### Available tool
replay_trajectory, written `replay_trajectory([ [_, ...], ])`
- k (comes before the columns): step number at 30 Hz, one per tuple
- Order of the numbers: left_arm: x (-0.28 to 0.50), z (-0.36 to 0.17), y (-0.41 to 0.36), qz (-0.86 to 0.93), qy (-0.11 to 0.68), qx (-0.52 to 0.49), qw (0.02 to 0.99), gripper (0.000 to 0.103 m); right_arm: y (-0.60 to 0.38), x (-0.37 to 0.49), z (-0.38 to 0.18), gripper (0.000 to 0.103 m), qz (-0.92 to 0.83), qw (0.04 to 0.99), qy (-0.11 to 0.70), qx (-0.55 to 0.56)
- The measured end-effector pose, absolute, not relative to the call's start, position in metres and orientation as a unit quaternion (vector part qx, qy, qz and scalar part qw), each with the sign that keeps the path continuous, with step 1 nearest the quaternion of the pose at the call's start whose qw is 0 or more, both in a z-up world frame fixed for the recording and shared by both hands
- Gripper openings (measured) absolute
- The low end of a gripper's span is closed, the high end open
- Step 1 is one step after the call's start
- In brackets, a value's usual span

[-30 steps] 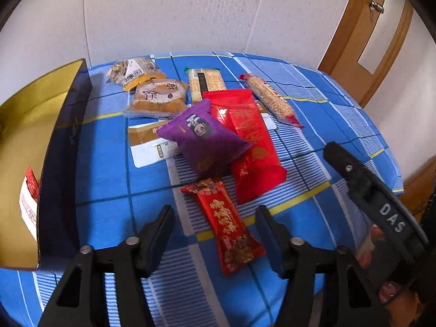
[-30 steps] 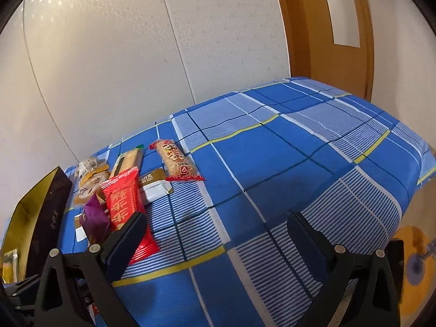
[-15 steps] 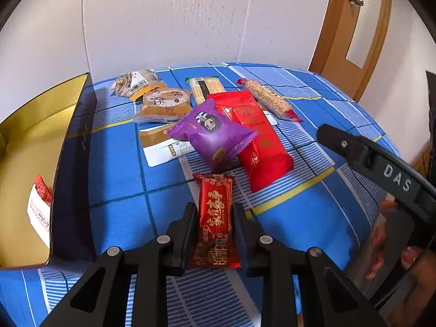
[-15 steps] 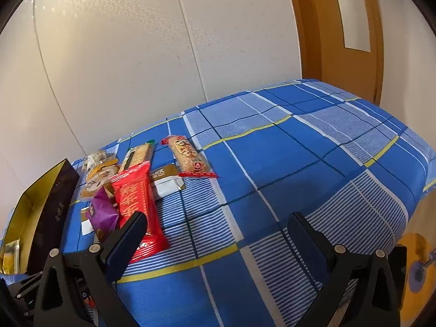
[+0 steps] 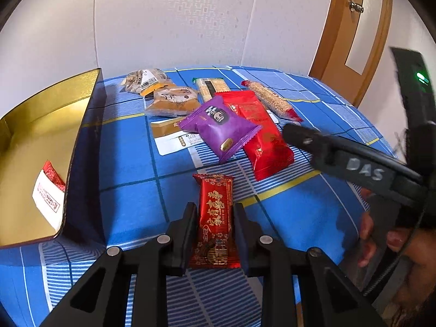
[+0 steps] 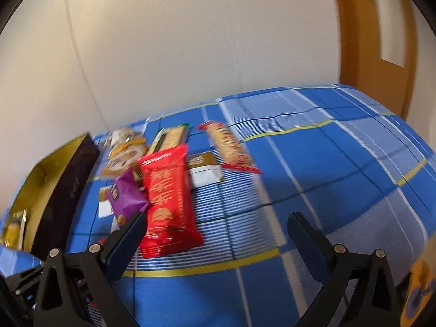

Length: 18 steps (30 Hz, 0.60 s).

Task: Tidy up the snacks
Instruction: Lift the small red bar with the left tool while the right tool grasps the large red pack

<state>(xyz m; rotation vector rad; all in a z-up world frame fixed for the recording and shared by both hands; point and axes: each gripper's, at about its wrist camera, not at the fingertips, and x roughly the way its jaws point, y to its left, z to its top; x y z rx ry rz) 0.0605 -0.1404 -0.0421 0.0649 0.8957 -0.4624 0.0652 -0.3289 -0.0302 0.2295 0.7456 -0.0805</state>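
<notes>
Left wrist view: the left gripper (image 5: 215, 218) had its two black fingers clamped against the sides of a small dark-red foil snack bar with gold lettering (image 5: 215, 212), which sat over the blue plaid tablecloth (image 5: 130, 163). A gold-lined dark cardboard box (image 5: 81, 147) stood open just left of it, with a red-and-white packet (image 5: 47, 190) inside. Beyond lay a purple snack pouch (image 5: 220, 128) overlapping a large bright-red wrapper (image 5: 261, 136). Right wrist view, blurred: the right gripper (image 6: 218, 234) stood wide apart, nothing between its fingers.
</notes>
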Motion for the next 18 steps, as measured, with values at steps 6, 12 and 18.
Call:
replay_trajectory([
  [6, 0.064, -0.042, -0.133, -0.226, 0.437, -0.003, 0.870, 0.027, -0.305, 0.091, -0.034, 0.093, -0.011, 0.918, 0.394, 0.045],
  [12, 0.063, -0.042, -0.133, -0.224, 0.436, 0.004, 0.872, 0.027, -0.295, 0.108, -0.040, 0.086, -0.007, 0.913, 0.408, 0.026],
  [18, 0.063, -0.043, -0.131, -0.226, 0.433, 0.000, 0.872, 0.027, -0.291, 0.121, -0.046, 0.086, 0.005, 0.908, 0.419, 0.023],
])
